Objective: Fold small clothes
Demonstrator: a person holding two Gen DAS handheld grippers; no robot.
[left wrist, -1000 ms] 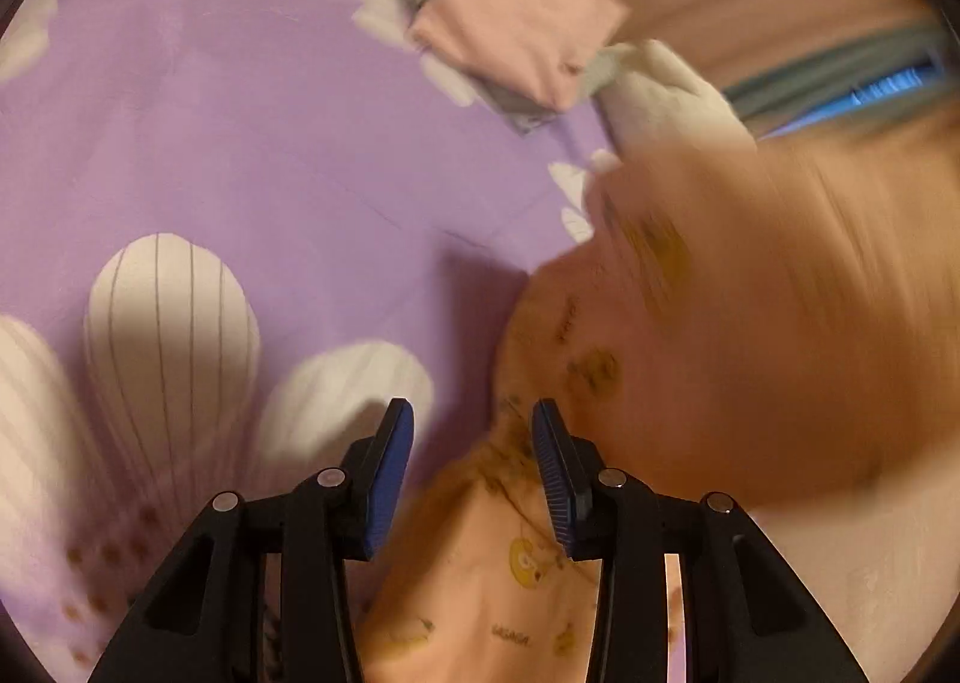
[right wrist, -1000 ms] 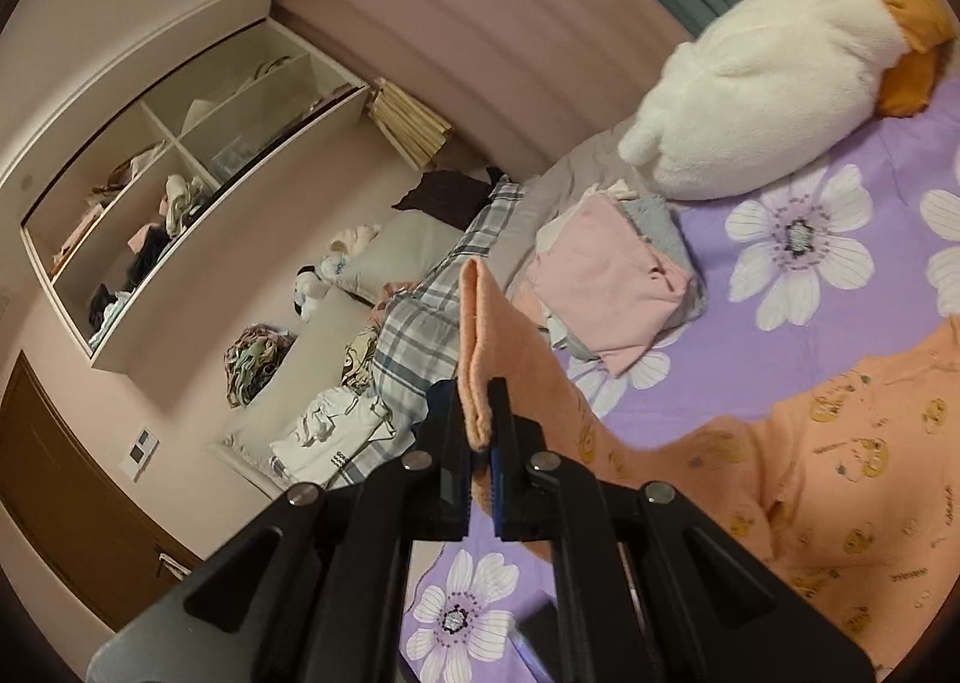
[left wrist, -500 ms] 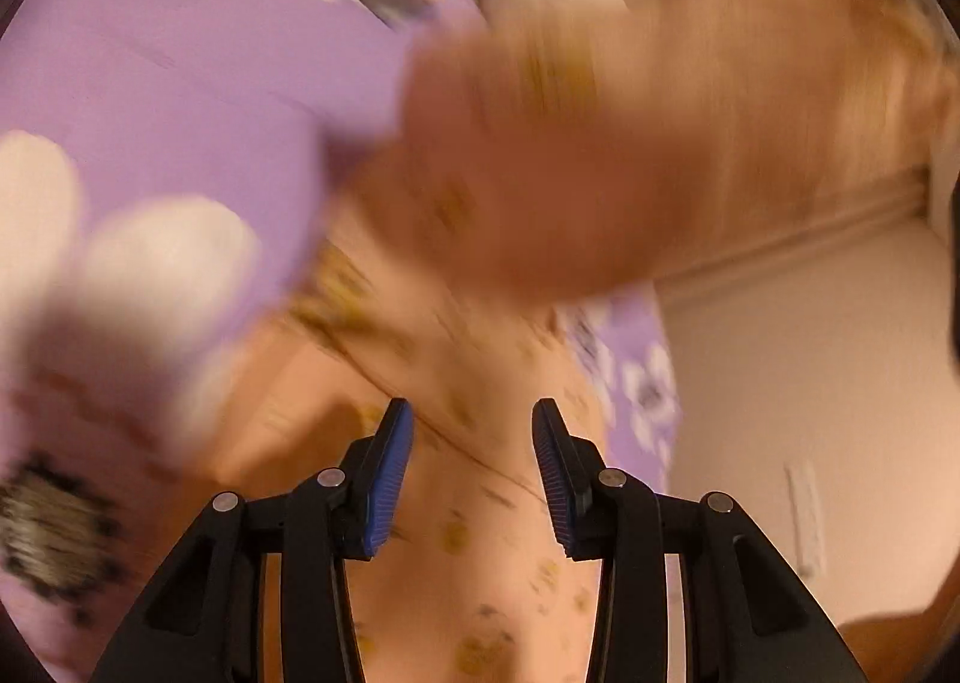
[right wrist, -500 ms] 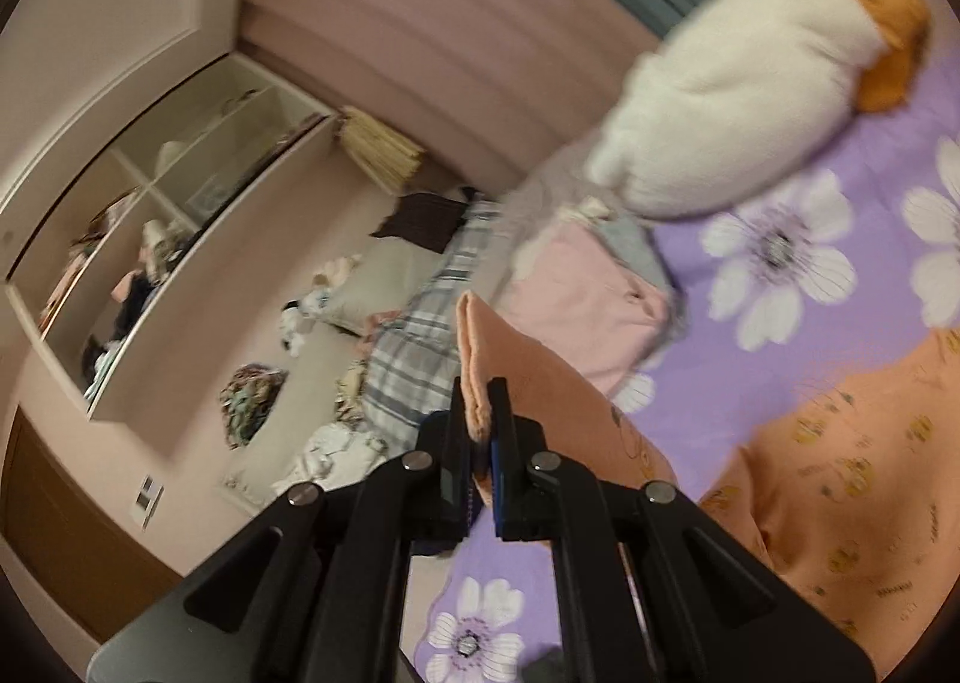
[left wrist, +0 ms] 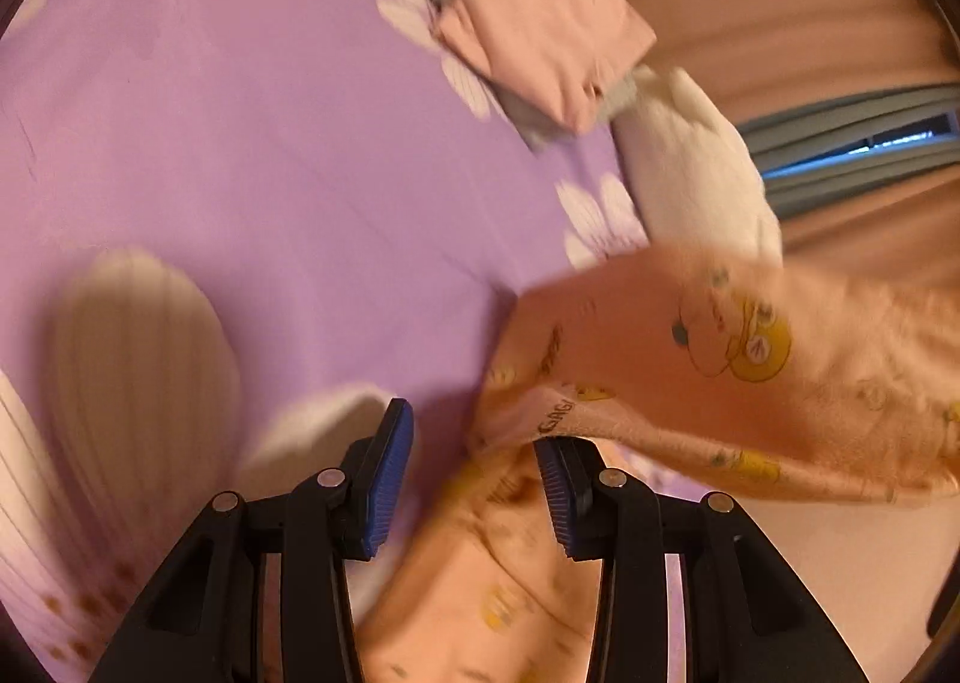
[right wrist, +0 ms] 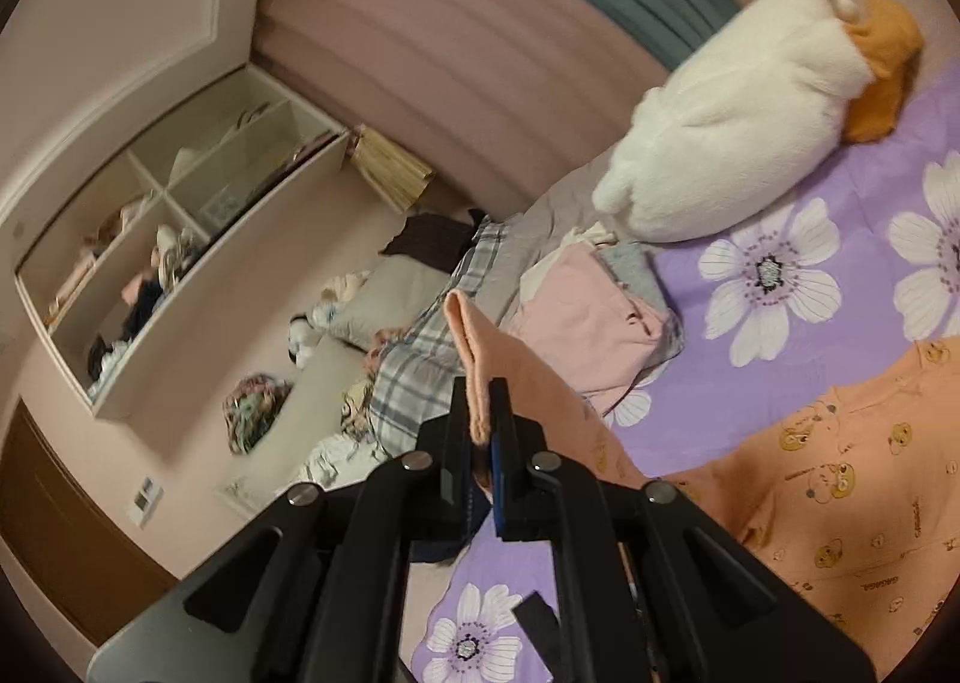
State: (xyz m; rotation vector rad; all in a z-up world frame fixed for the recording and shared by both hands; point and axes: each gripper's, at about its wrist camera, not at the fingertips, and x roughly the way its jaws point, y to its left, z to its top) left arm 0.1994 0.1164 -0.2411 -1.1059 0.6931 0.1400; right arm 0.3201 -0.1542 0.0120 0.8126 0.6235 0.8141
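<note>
Orange garment (right wrist: 852, 503) printed, partly lifted.

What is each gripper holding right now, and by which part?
Right gripper pinches the orange garment by a folded edge; left gripper is open, holding nothing.

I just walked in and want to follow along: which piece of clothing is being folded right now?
Look at the purple flowered bedspread below the big white plush toy. The orange garment spreads across it, one edge pinched in the right gripper. Unlike the plain folded pink garment nearby, it has little yellow cartoon prints.
</note>
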